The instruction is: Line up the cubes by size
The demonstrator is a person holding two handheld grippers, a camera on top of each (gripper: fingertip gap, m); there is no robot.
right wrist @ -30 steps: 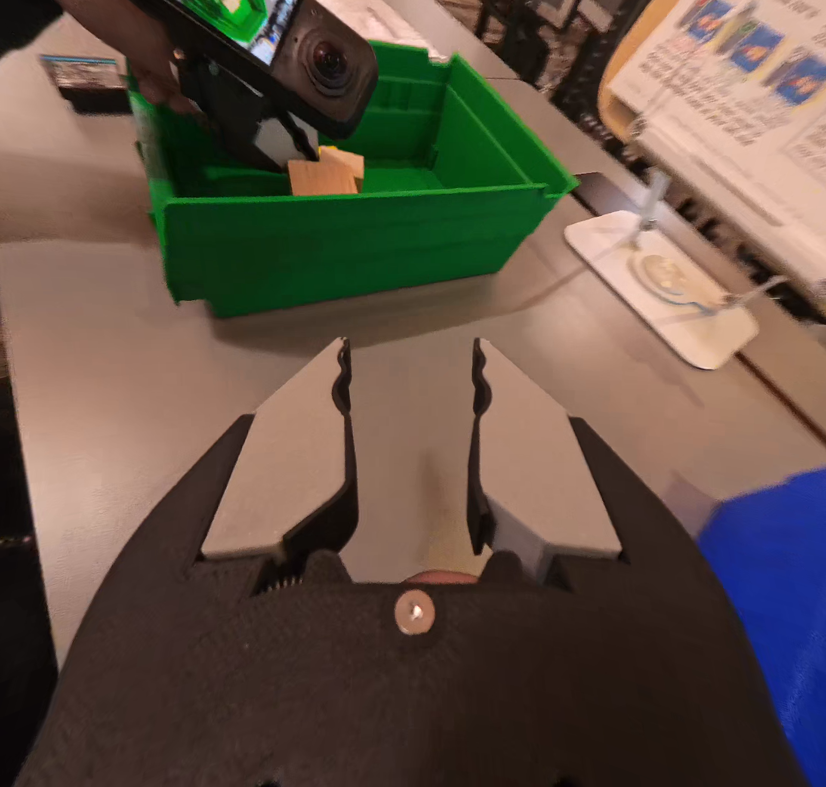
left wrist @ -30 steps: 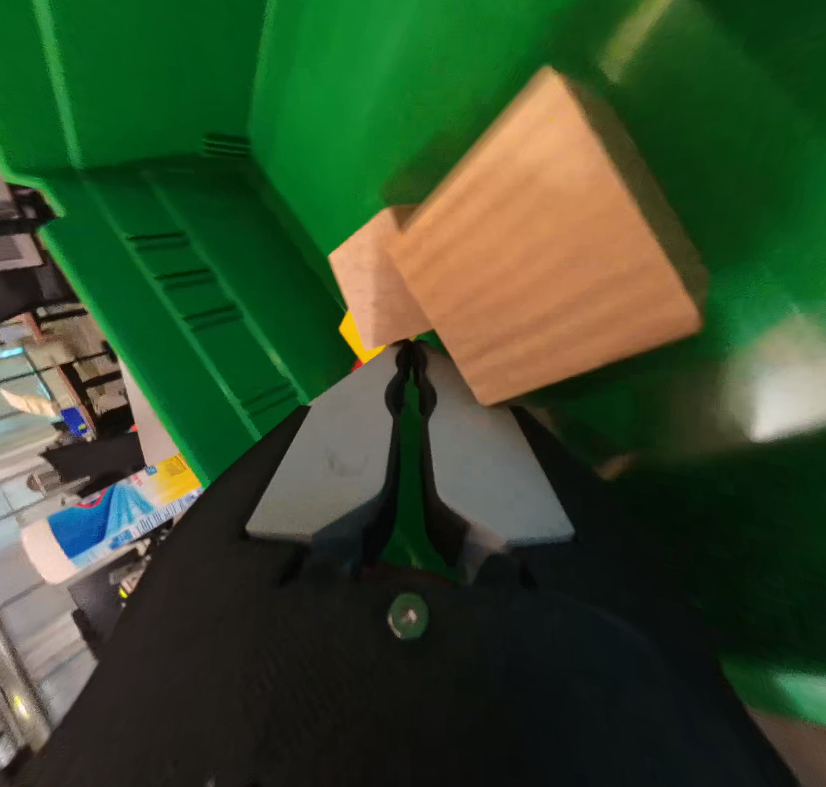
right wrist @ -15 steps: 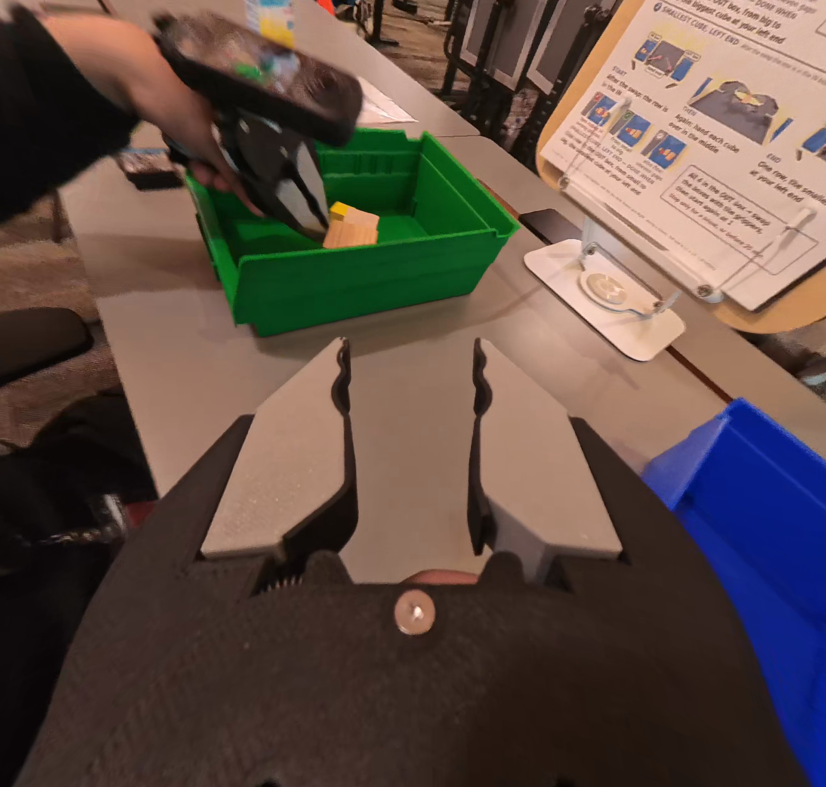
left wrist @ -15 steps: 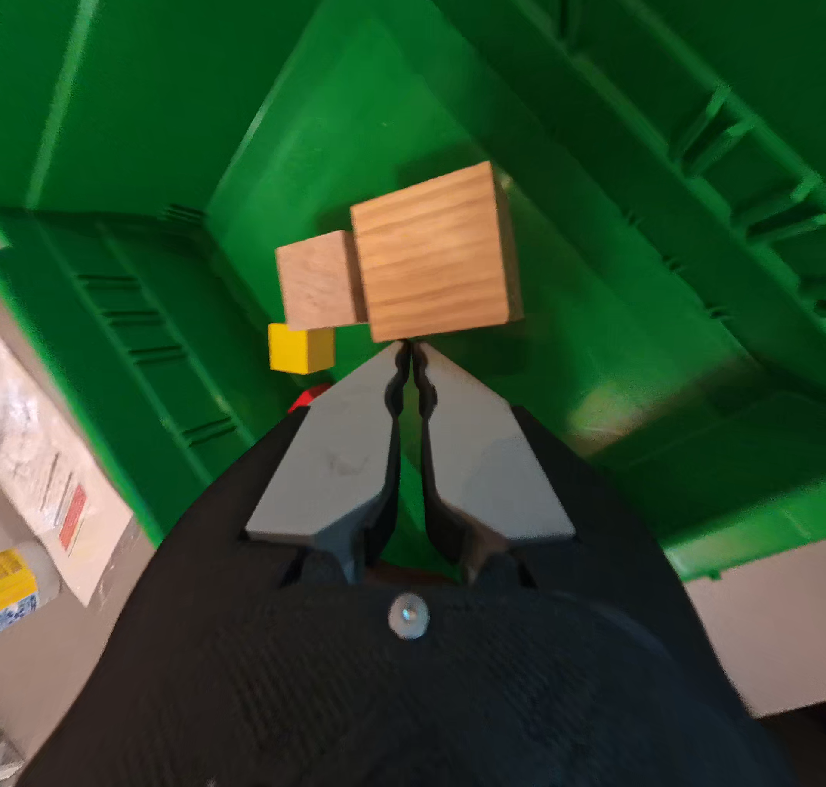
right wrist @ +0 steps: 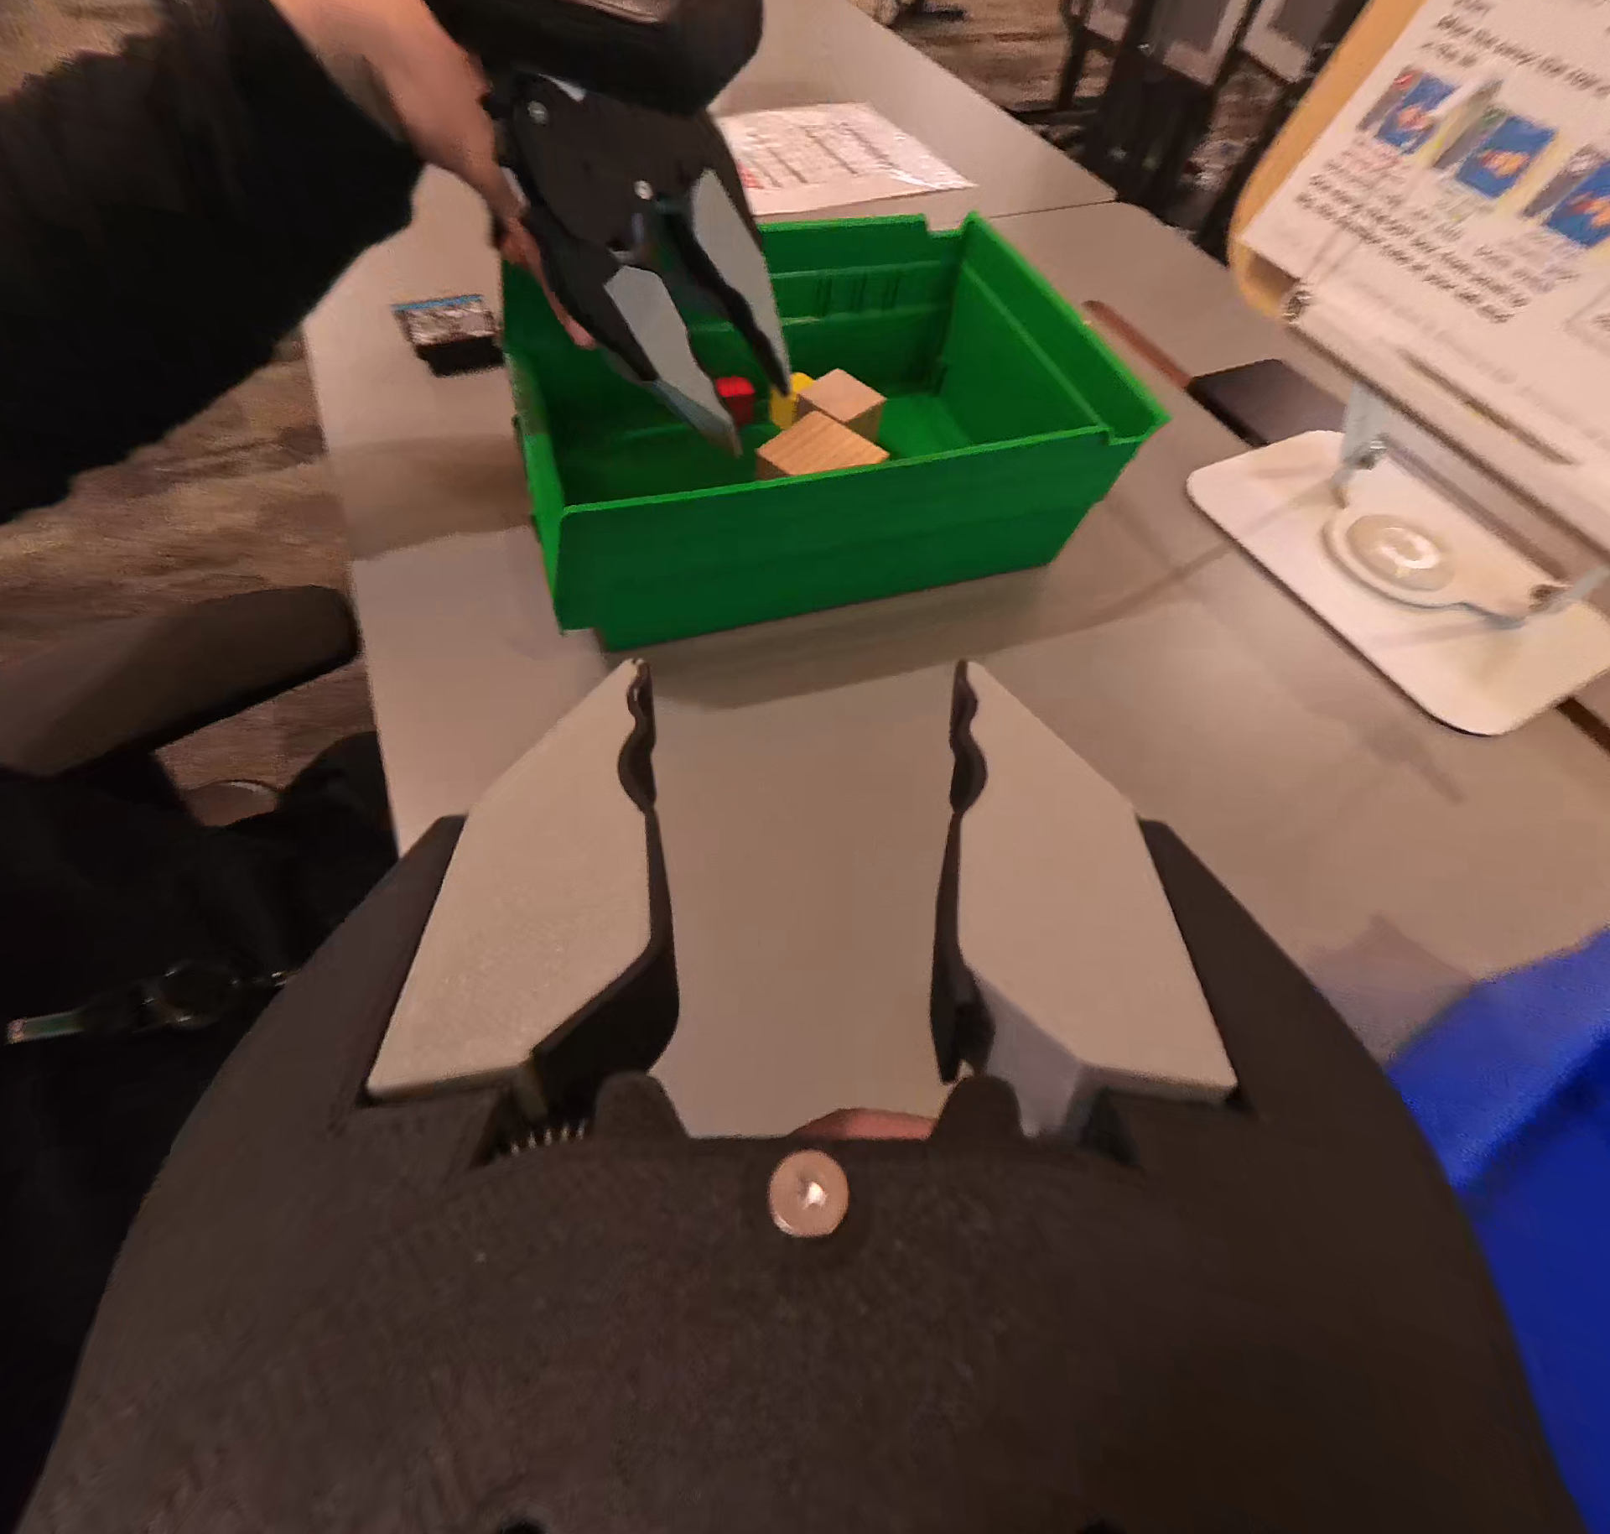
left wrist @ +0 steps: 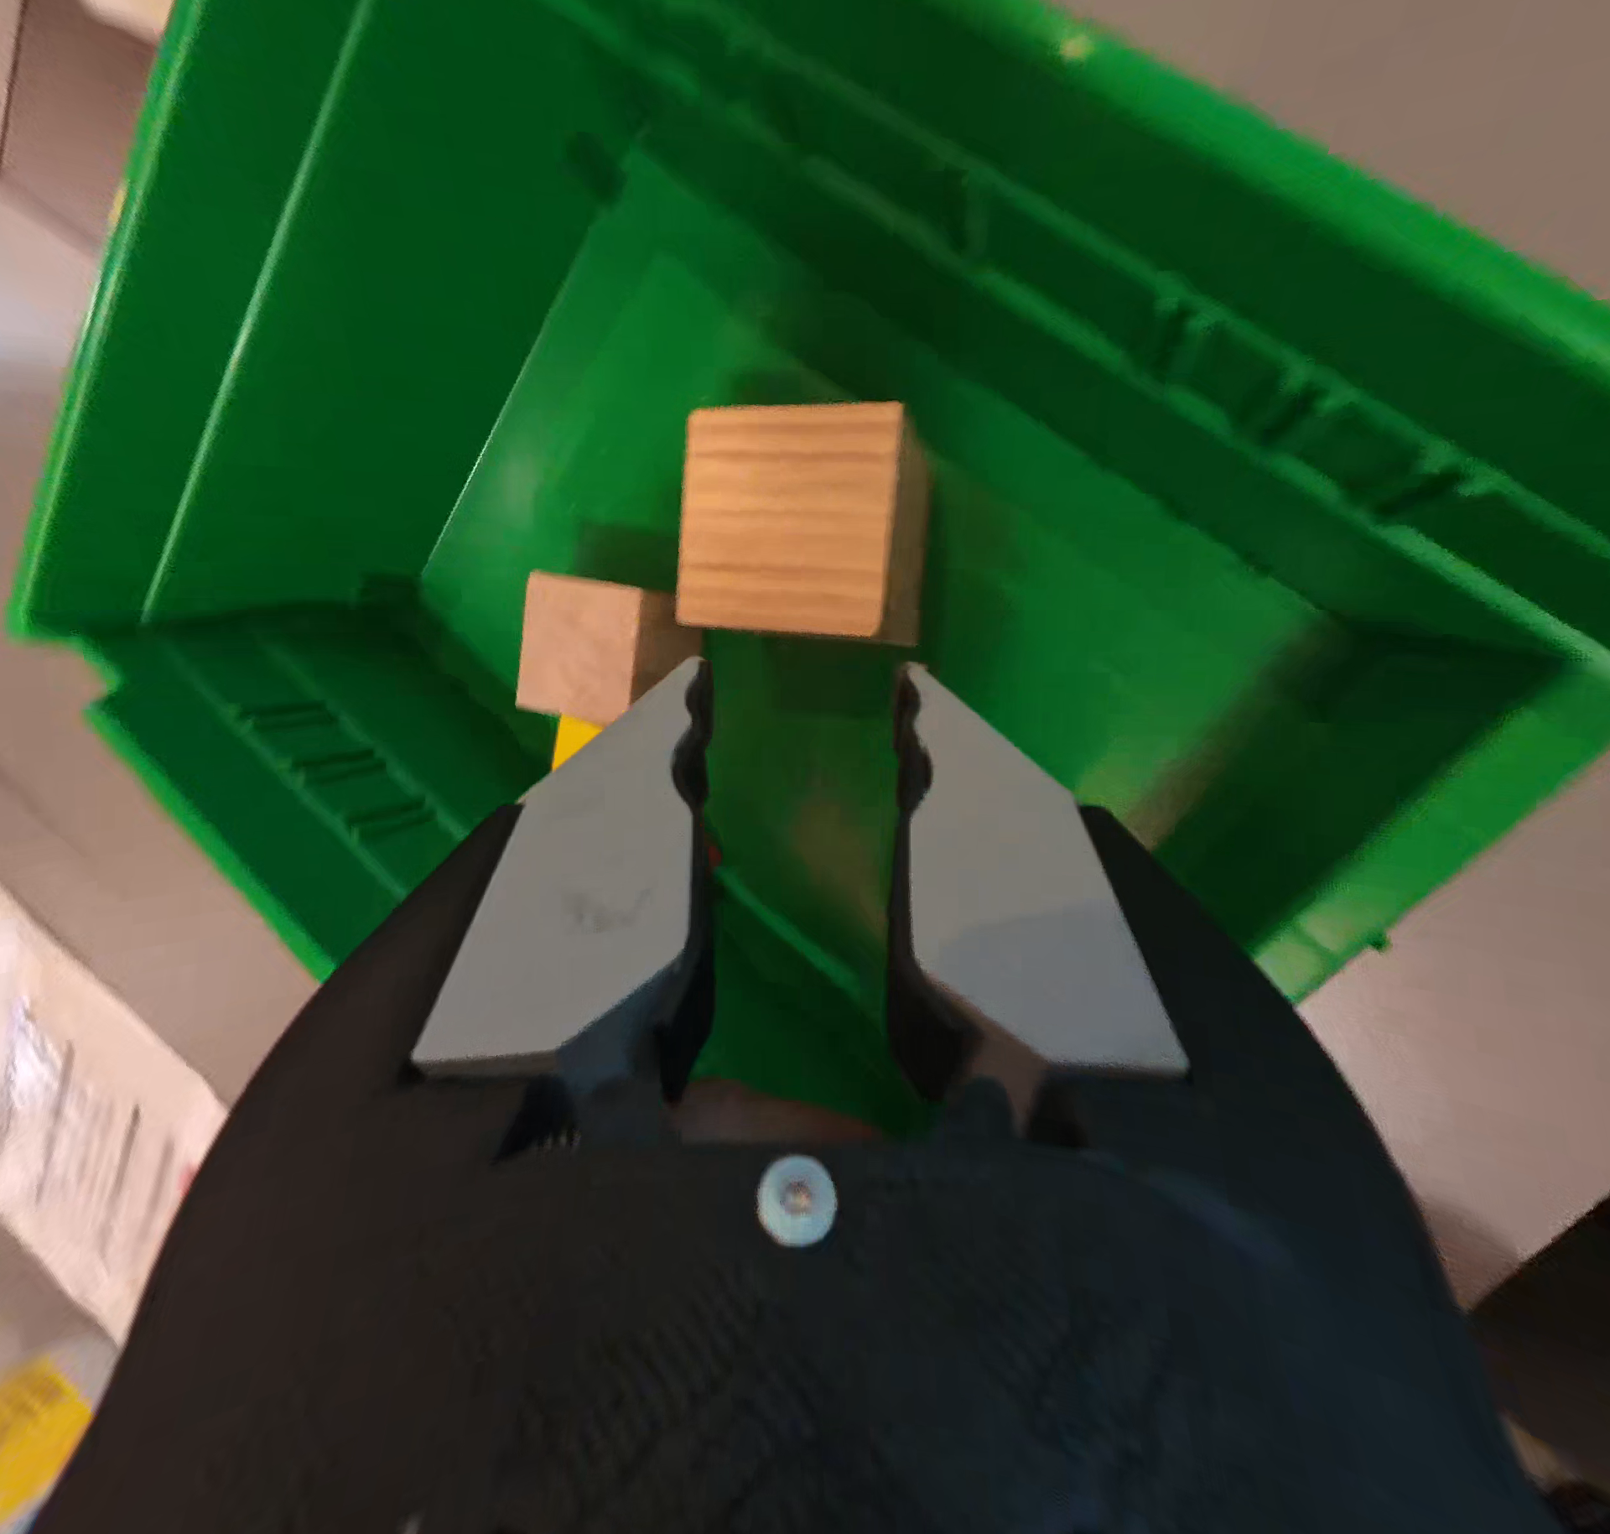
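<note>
Inside a green bin (right wrist: 836,534) on a grey desk (right wrist: 1133,708), the left gripper (left wrist: 797,677) hovers with jaws open and empty just short of the large wooden cube (left wrist: 788,521). A smaller wooden cube (left wrist: 588,656) touches its corner, with a yellow cube (right wrist: 787,394) and a red cube (right wrist: 736,394) close behind. The right gripper (right wrist: 797,677) hangs over bare desk, jaws open and empty.

The left tongs (left wrist: 800,690) hide most of the yellow cube (left wrist: 572,741) and nearly all of the red cube (right wrist: 737,395).

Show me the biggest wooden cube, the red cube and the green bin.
biggest wooden cube (left wrist: 788,516): left wrist view, middle of its grained top face.
red cube (right wrist: 738,390): right wrist view, its top.
green bin (right wrist: 810,555): right wrist view, outer near wall.
</note>
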